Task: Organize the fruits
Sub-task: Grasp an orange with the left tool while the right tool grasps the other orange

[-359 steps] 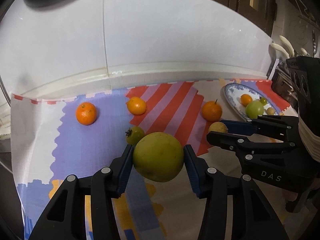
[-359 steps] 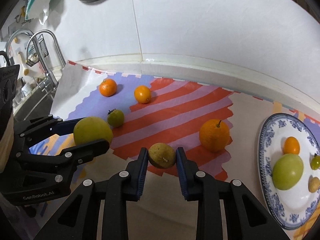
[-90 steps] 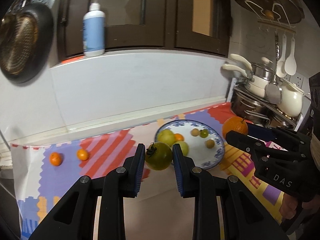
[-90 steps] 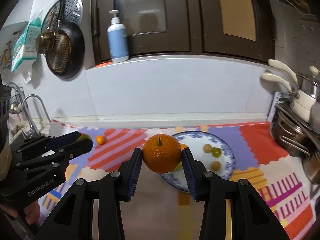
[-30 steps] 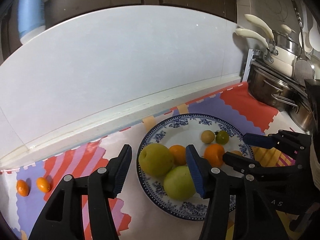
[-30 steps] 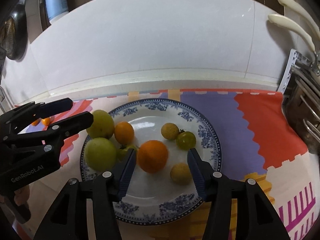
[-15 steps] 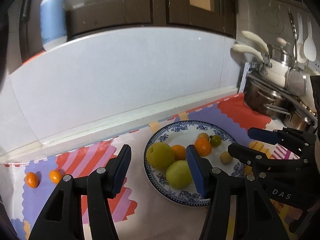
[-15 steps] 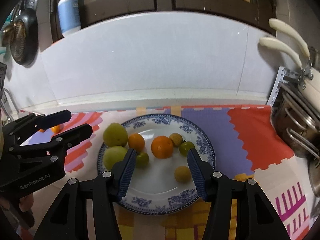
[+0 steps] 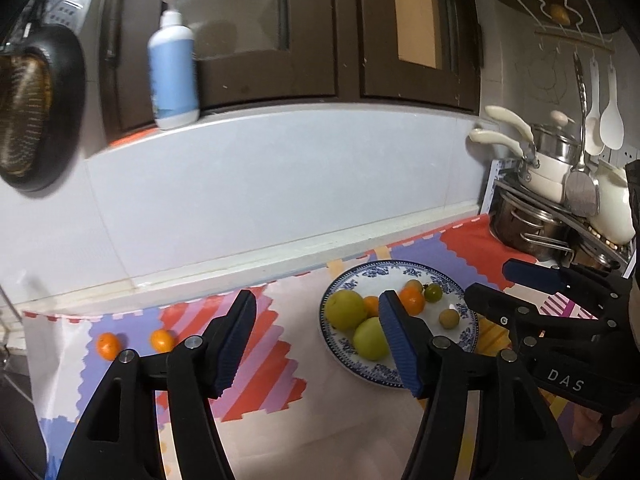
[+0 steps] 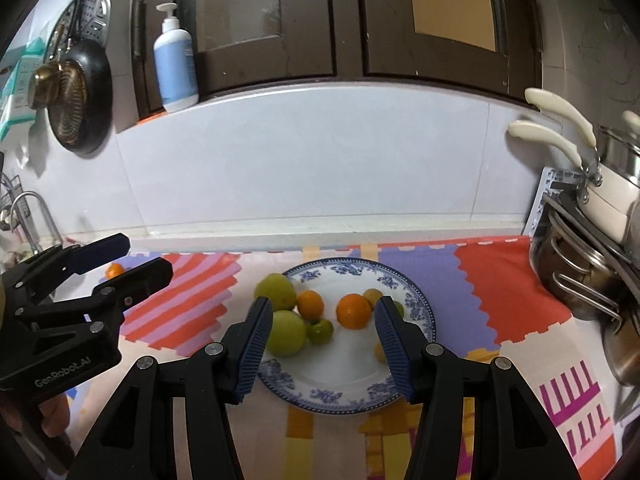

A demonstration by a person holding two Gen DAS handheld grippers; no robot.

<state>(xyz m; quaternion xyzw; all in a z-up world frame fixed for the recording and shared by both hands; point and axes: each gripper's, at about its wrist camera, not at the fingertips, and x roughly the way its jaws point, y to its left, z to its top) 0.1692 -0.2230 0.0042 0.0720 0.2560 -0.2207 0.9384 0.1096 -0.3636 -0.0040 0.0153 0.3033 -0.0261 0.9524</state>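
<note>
A blue-patterned white plate (image 10: 344, 396) (image 9: 468, 320) holds several fruits: two large green ones (image 10: 285, 333), oranges (image 10: 353, 311), a small green tomato (image 10: 319, 330) and small yellow fruits. Two small oranges (image 9: 108, 345) (image 9: 162, 339) lie on the mat at the far left. My left gripper (image 9: 320, 340) is open and empty, raised left of the plate. My right gripper (image 10: 322, 346) is open and empty, raised above the plate's near side.
A colourful patterned mat (image 10: 500, 292) covers the counter. Pots and pans (image 10: 592, 256) stand on a rack at the right. A tap (image 10: 36, 216) is at the left. A pump bottle (image 10: 175, 66) stands on the ledge; a pan (image 10: 78, 100) hangs on the wall.
Both grippers have pulled back and up from the plate, open and empty. The left one has shifted left. The fruits on the plate stay put.
</note>
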